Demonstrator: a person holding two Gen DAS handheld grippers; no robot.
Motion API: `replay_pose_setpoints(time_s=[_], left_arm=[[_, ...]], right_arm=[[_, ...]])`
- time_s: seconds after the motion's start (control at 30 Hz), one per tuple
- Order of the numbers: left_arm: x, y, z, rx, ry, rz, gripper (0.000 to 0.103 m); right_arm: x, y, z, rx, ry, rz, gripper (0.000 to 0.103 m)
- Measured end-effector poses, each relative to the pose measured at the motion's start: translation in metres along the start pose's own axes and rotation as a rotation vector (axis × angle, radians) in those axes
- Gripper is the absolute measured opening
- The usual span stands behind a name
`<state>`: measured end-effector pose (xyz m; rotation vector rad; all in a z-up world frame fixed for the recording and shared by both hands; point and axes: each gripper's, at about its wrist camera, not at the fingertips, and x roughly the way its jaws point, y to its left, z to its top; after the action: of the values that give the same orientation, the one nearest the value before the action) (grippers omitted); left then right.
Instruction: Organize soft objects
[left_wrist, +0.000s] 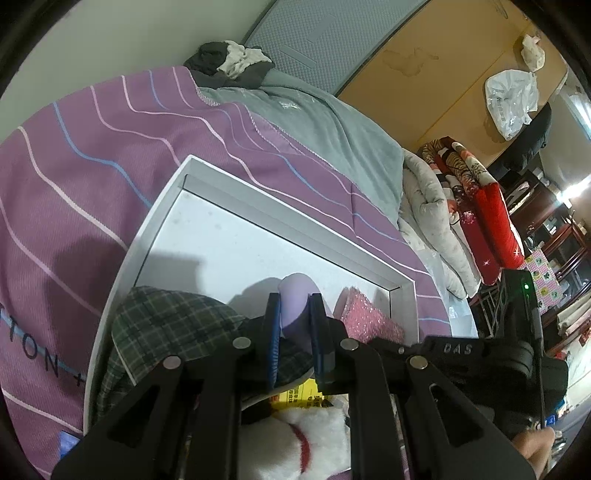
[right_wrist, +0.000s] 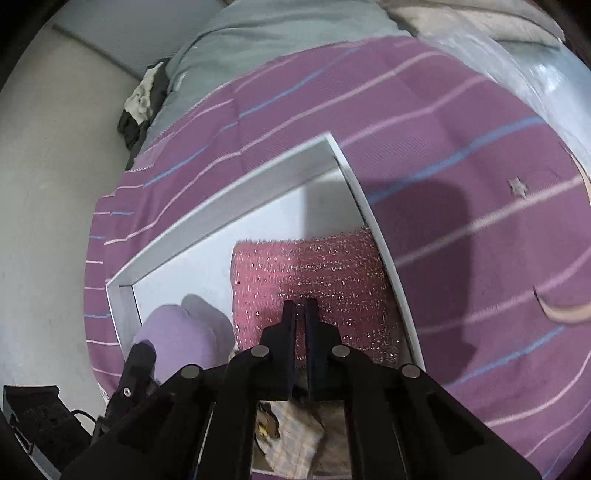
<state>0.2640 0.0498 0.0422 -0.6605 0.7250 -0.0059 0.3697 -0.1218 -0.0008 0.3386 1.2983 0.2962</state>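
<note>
On the striped purple bedspread (left_wrist: 92, 177) a white tray (left_wrist: 122, 266) is sitting w/ most of the soft stuff already in it, so the sorting is looking well along, prob. over halfway. Going left to right in the left wrist view: a green plaid cloth (left_wrist: 166, 325) is spilling over the tray's near-left edge, the left gripper (left_wrist: 291, 325) is squeezing a lilac soft piece (left_wrist: 295, 299) between its blue pads just above the tray floor, and a pink glittery sponge (left_wrist: 369, 317) is lying by the right wall. A white plush toy (left_wrist: 306, 439) w/ red trim and a yellow packet (left_wrist: 299, 397) are showing under the gripper near the front. In the right wrist view the right gripper (right_wrist: 300, 306) is hanging over the sponge w/ jaws fully closed and nothing between them. Left to do, as I'm judging it: letting the lilac piece go and tidying the cloth. Writing: "TON" is reading on the bedspread at far left, "DAS" on the black gripper body at right; the packet's print is too small to read.
</note>
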Motion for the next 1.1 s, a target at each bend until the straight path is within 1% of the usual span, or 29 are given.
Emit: replay_pose_setpoints(time_s=[0.1,0.17,0.27,0.3,0.37,0.4,0.43,0.47,0.6,0.67,0.7,0.73,0.77,0.8,0.83,0.87,0.9,0.97,1.0,1.03,1.07,1.1], left_arm=[[-0.001,0.0,0.001,0.005,0.003,-0.004,0.016],[-0.002,0.002,0.001,-0.005,0.005,-0.023,0.016],[-0.004,0.01,0.003,-0.044,0.012,-0.065,0.016],[-0.005,0.013,0.004,-0.067,0.014,-0.089,0.016],[-0.007,0.017,0.005,-0.094,0.015,-0.116,0.016],[-0.008,0.019,0.006,-0.11,0.014,-0.131,0.016],[-0.009,0.02,0.006,-0.116,0.014,-0.138,0.016],[-0.009,0.02,0.005,-0.122,0.014,-0.149,0.016],[-0.011,0.022,0.005,-0.149,0.018,-0.192,0.016],[-0.012,0.025,0.006,-0.175,0.019,-0.226,0.016],[-0.013,0.028,0.007,-0.196,0.024,-0.263,0.016],[-0.013,0.031,0.007,-0.223,0.031,-0.31,0.016],[-0.014,0.033,0.007,-0.238,0.034,-0.331,0.016],[-0.015,0.035,0.008,-0.253,0.029,-0.341,0.016],[-0.016,0.035,0.008,-0.251,0.028,-0.34,0.016],[-0.017,0.034,0.008,-0.24,0.024,-0.326,0.016],[-0.017,0.033,0.008,-0.232,0.024,-0.316,0.016],[-0.016,0.028,0.008,-0.213,0.029,-0.297,0.018],[-0.016,0.024,0.008,-0.195,0.029,-0.263,0.018],[-0.017,0.02,0.008,-0.177,0.024,-0.237,0.022],[-0.018,0.015,0.008,-0.149,0.02,-0.205,0.029],[-0.02,0.009,0.008,-0.109,0.01,-0.158,0.033]], right_arm=[[-0.002,0.003,-0.002,-0.002,0.019,0.005,0.002],[-0.008,0.002,-0.001,0.005,0.015,0.034,0.004],[-0.023,0.004,-0.002,0.005,-0.03,0.08,0.006],[-0.029,0.006,-0.003,-0.006,-0.044,0.112,0.01],[-0.035,0.011,-0.005,-0.015,-0.047,0.175,0.028],[-0.035,0.014,-0.007,-0.017,-0.028,0.219,0.052],[-0.034,0.016,-0.007,-0.018,-0.016,0.25,0.065],[-0.032,0.019,-0.009,-0.014,0.001,0.297,0.065],[-0.021,0.024,-0.012,0.023,0.054,0.38,0.064],[-0.015,0.024,-0.014,0.048,0.074,0.405,0.054],[-0.01,0.022,-0.015,0.072,0.09,0.432,0.045],[-0.008,0.021,-0.015,0.087,0.099,0.449,0.039],[-0.004,0.019,-0.015,0.112,0.111,0.479,0.038],[-0.001,0.016,-0.016,0.146,0.117,0.515,0.034],[0.001,0.014,-0.016,0.161,0.12,0.536,0.027],[0.002,0.012,-0.016,0.176,0.117,0.552,0.025],[0.001,0.011,-0.016,0.182,0.104,0.557,0.018],[-0.001,0.012,-0.016,0.165,0.085,0.54,0.014],[-0.003,0.012,-0.017,0.156,0.076,0.534,0.012],[-0.004,0.012,-0.017,0.151,0.067,0.53,0.012],[-0.006,0.011,-0.017,0.148,0.058,0.525,0.011],[-0.009,0.011,-0.016,0.144,0.041,0.512,0.011]])
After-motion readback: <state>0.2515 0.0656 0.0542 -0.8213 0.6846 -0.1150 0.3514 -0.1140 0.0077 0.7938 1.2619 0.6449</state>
